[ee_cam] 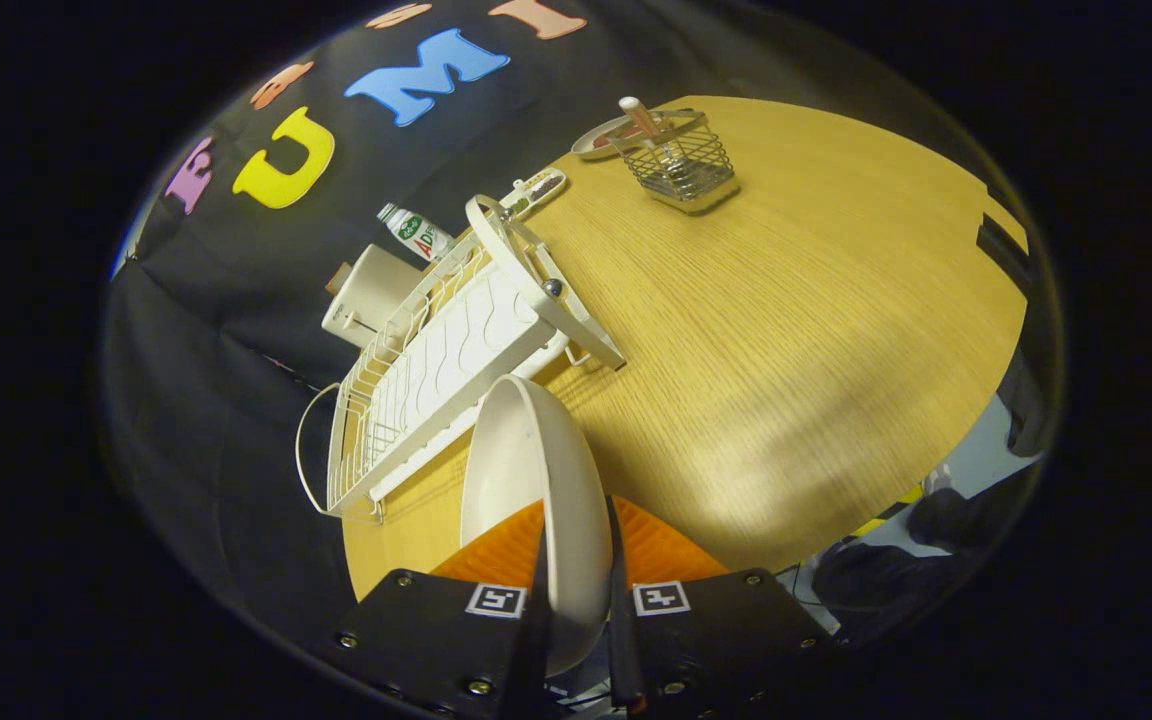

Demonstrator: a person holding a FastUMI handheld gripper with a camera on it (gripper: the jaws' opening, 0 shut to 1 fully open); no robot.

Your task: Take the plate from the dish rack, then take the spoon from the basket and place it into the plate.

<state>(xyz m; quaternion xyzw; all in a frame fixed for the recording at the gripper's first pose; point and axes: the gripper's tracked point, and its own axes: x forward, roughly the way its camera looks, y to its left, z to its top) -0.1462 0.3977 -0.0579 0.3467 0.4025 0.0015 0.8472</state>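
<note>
Plate [536,470], one, white, stands on edge between the two fingers of the gripper [576,610], both fingers pressed on its rim, so the gripper is clamped on the plate. It is out of the dish rack [436,370] and held over the wooden table [786,330], just beside the rack's near corner; whether its rim touches the rack cannot be told. One dish rack, white wire with a wavy drain tray, sits on the table ahead of the fingers, no dishes in it. Beyond the rack's far end: one wire mesh basket [681,160] on the table, well apart from the rack, with one spoon [644,120] standing handle-up inside it. One small saucer-like dish [596,145] lies just behind the basket, touching or nearly so. At the rack's far end lies one small white tray [536,190] with dark bits on it. Behind the rack, against the booth wall: one green-labelled bottle [416,232] and one white rounded appliance [371,295], kind unclear. Floor with dark shapes shows past the table edge, too blurred to name.
</note>
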